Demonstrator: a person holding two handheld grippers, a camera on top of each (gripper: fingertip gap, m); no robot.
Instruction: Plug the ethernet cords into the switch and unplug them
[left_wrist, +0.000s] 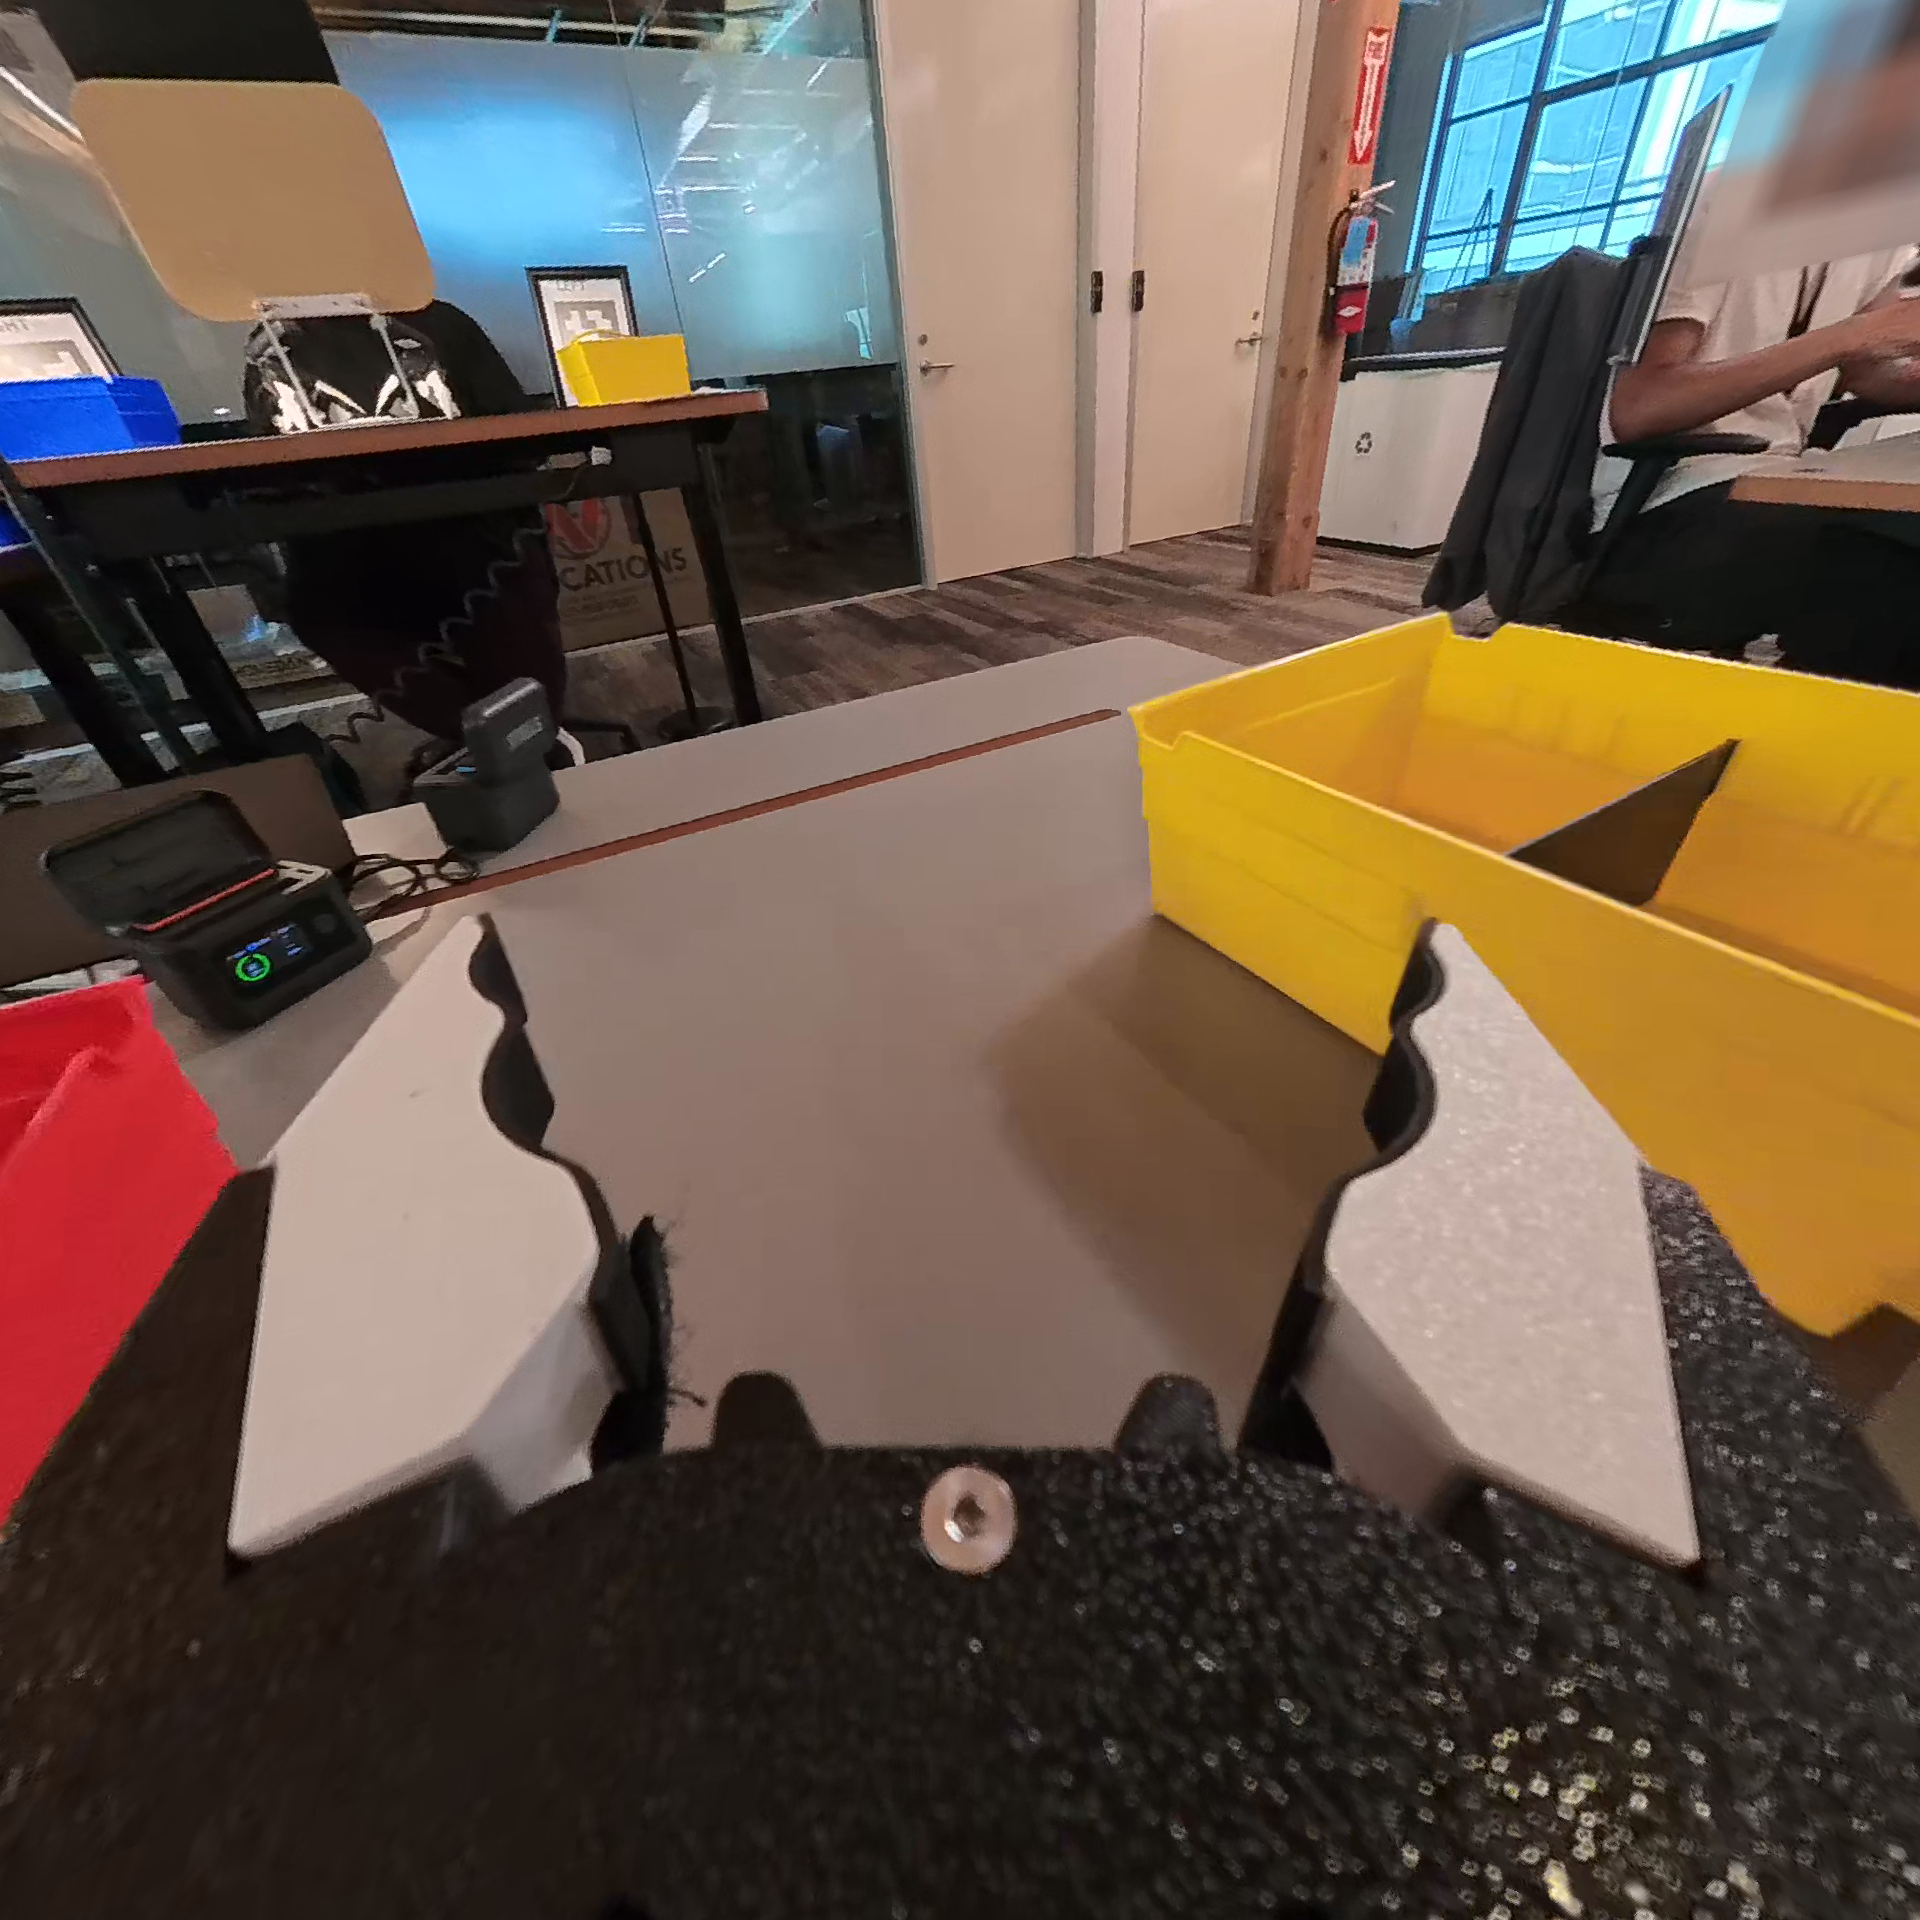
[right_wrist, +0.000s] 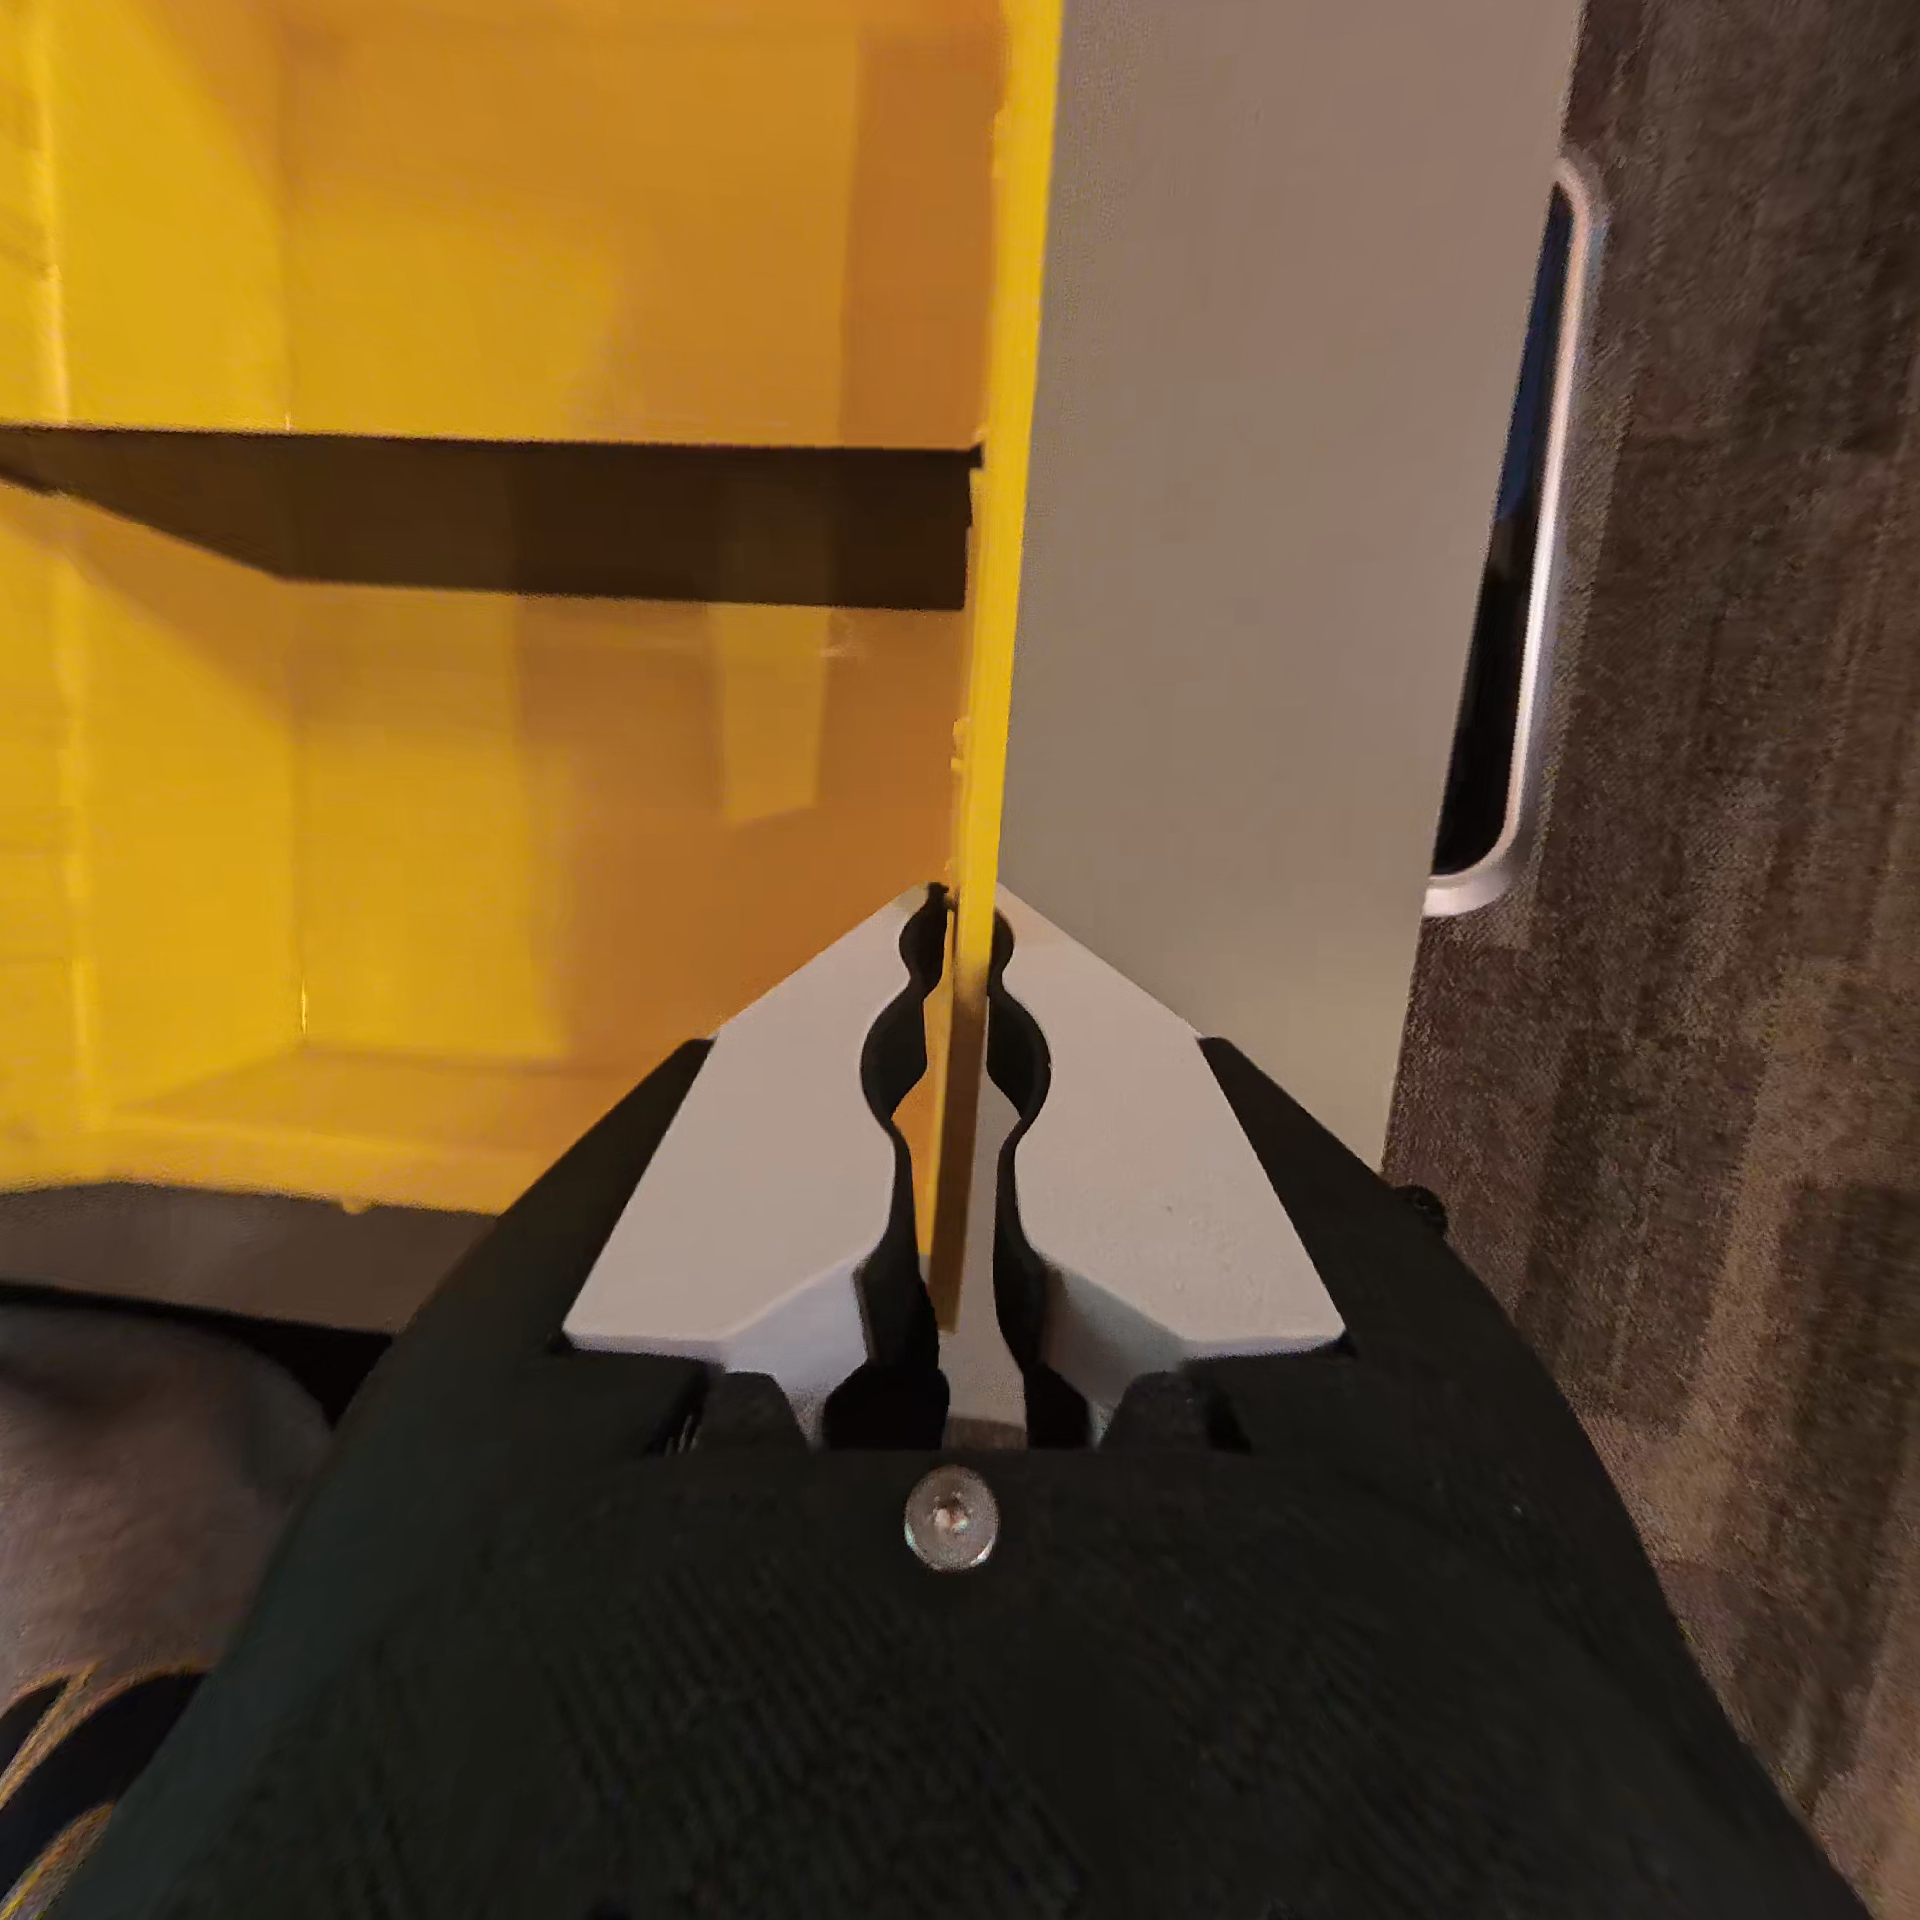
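1. No ethernet cords or switch can be made out in either view; the yellow bin is cut off at 3 o'clock.
2. The left gripper is held wide, nothing between its fingers, above the grey table.
3. The bin is seen at 2 o'clock of the left fingers.
4. The right gripper is clamped on the bin's side wall.
5. A black divider is seen at 10 o'clock.
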